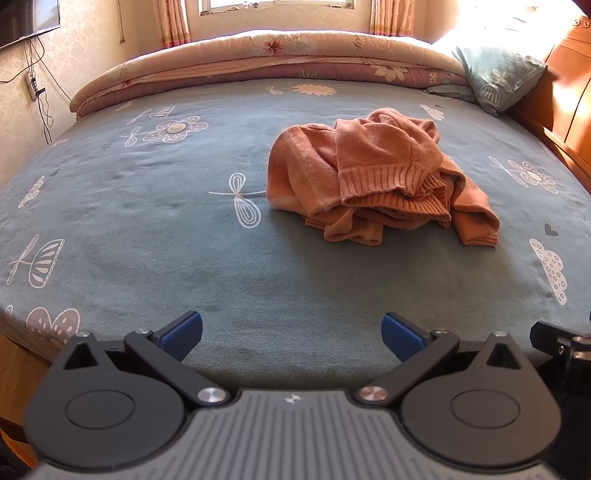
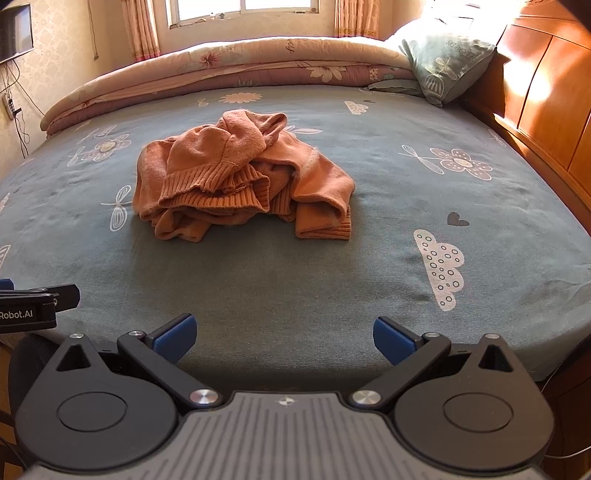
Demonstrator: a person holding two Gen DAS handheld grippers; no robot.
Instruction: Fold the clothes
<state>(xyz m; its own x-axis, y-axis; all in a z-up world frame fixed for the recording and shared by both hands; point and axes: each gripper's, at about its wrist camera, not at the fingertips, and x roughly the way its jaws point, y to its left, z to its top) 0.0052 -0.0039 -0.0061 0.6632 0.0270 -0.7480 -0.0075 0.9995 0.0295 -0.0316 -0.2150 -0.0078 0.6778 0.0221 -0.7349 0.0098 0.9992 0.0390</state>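
An orange knitted sweater [image 1: 373,177] lies crumpled in a heap on the grey-blue patterned bed sheet [image 1: 184,229], ribbed cuffs and hem showing. In the right wrist view the same sweater [image 2: 240,181] sits left of centre. My left gripper [image 1: 291,332] hovers over the bed's near edge, open, blue pads wide apart and empty, well short of the sweater. My right gripper [image 2: 282,338] is likewise open and empty at the near edge. Part of the left gripper [image 2: 37,302] shows at the left border of the right wrist view.
A folded floral quilt [image 1: 266,62] lies across the far end of the bed. A grey-green pillow [image 1: 498,77] rests at the far right against the wooden headboard [image 2: 546,107]. A window with curtains [image 2: 240,11] is behind. Cables hang on the left wall [image 1: 37,85].
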